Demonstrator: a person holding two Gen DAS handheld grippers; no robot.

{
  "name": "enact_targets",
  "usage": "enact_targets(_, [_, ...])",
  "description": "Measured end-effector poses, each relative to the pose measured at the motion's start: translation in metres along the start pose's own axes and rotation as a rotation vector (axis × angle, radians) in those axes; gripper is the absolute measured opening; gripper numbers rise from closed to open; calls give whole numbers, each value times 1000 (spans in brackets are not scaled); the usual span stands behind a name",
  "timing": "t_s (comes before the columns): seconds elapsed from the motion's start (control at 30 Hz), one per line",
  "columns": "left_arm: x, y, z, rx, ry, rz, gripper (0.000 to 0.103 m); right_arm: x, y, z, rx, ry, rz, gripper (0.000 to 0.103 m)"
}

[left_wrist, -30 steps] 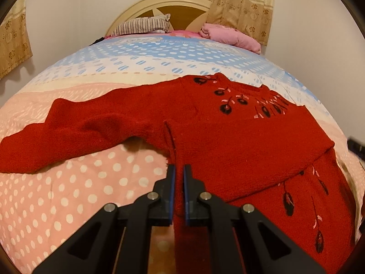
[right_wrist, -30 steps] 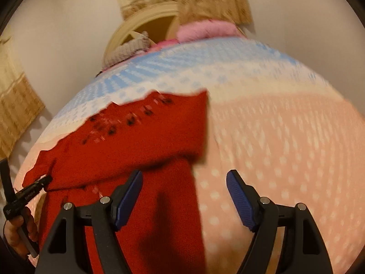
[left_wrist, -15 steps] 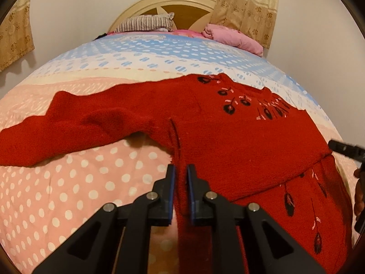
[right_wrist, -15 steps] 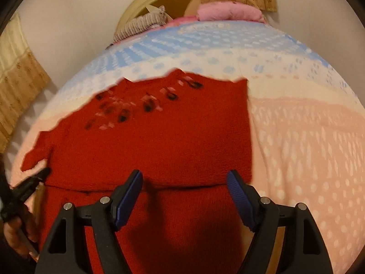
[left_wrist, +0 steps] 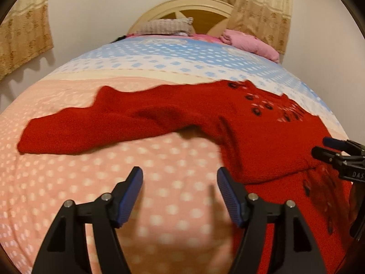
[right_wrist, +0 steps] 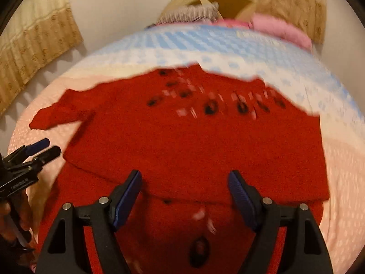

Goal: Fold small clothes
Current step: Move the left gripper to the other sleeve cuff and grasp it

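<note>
The sweater (left_wrist: 262,137) was a thick, fuzzy red knit, matt and rough-looking, with dark stitched motifs. The bedspread (left_wrist: 159,182) under it was soft matt cloth with a printed dot pattern. Both grippers, the left gripper (left_wrist: 179,194) and the right gripper (right_wrist: 184,196), were matt black plastic with small shiny metal screws, and their fingers (left_wrist: 225,189) carried ribbed blue pads that looked rubbery. The headboard (left_wrist: 198,9) looked like smooth, painted wood. The curtains (left_wrist: 25,34) were woven, patterned cloth. The pillow (left_wrist: 251,43) was soft pink cloth.
</note>
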State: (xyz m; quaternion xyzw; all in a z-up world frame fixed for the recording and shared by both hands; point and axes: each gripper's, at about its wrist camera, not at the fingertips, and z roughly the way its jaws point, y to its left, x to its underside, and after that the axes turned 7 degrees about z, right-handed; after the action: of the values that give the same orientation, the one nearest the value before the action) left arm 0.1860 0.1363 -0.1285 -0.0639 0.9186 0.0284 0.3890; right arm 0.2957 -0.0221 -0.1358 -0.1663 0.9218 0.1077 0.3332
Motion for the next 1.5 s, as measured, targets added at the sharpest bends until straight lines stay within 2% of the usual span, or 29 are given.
enact_targets(0.07, [0,12,0,-30,-1,-15,70,0,12,8,-41,6,-22,79])
enact_targets(0.13, [1,29,-1,-55,6,-42,70,7,27,30,-117,73,-39,79])
enact_targets(0.2, [4,44,-2,-80,14,-65,70,15,45,39,-96,56,-83,85])
enact_targets(0.37, [13,86,-4,-145,34,-121,70,20,61,37,-120,46,-125,85])
enact_targets(0.5, [19,126,-8,-185,43,-247,70,22,58,38,-114,38,-121,85])
enact_targets(0.57, [23,147,-12,-182,40,-328,70,23,60,39,-101,35,-130,86])
enact_targets(0.7, [30,174,-18,-137,23,-454,70,25,57,38,-95,31,-126,87])
enact_targets(0.83, [40,194,-19,10,-6,-642,70,26,54,37,-95,25,-119,87])
enact_targets(0.93, [41,201,-14,89,-27,-737,70,27,54,36,-92,21,-119,87])
enact_targets(1.2, [30,214,0,159,-108,-849,70,29,53,34,-85,14,-119,87])
enact_targets(1.4, [31,212,15,214,-87,-921,70,29,53,33,-79,12,-119,88])
enact_targets(1.5, [28,208,22,196,-75,-926,70,29,53,33,-76,12,-119,89])
